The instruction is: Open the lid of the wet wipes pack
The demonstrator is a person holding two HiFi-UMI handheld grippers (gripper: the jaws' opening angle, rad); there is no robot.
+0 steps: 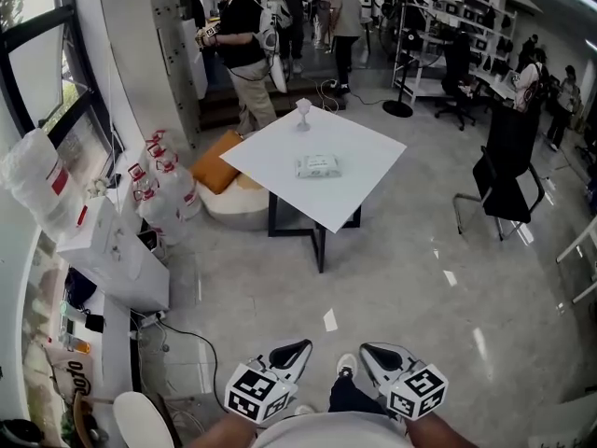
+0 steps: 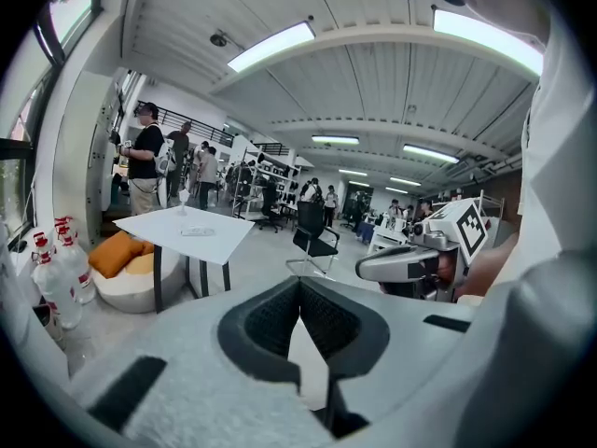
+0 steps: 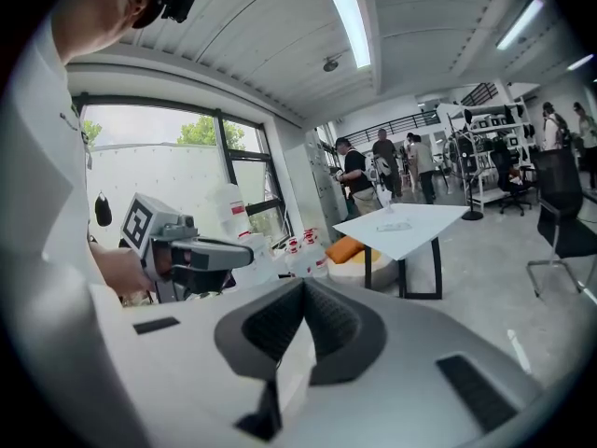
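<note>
Grey open floor lies between me and the white table (image 1: 359, 194), so I judge the step in hand to be the approach, with the lid work not yet begun. The wet wipes pack (image 1: 318, 165) lies flat near the middle of the tabletop, well apart from both tools. A small stemmed glass (image 1: 303, 112) stands alone by the far corner. I hold the left gripper (image 1: 295, 350) and the right gripper (image 1: 376, 354) low and close to my body. Each one's own camera shows its jaws pressed together with nothing between them. From this far off I cannot tell where the lid's lip sits on the pack, so I want to get the table close under the head camera and read that before committing. To do this well, I should come in at the near corner, where the table's dark frame shows beneath, and spread both sets of jaws before reaching over the top. The pack looks soft and light, and I expect it to slide on that smooth surface. One gripper should pin its body while the other catches the lid edge and lifts gently, both kept on the near side, away from the glass.
</note>
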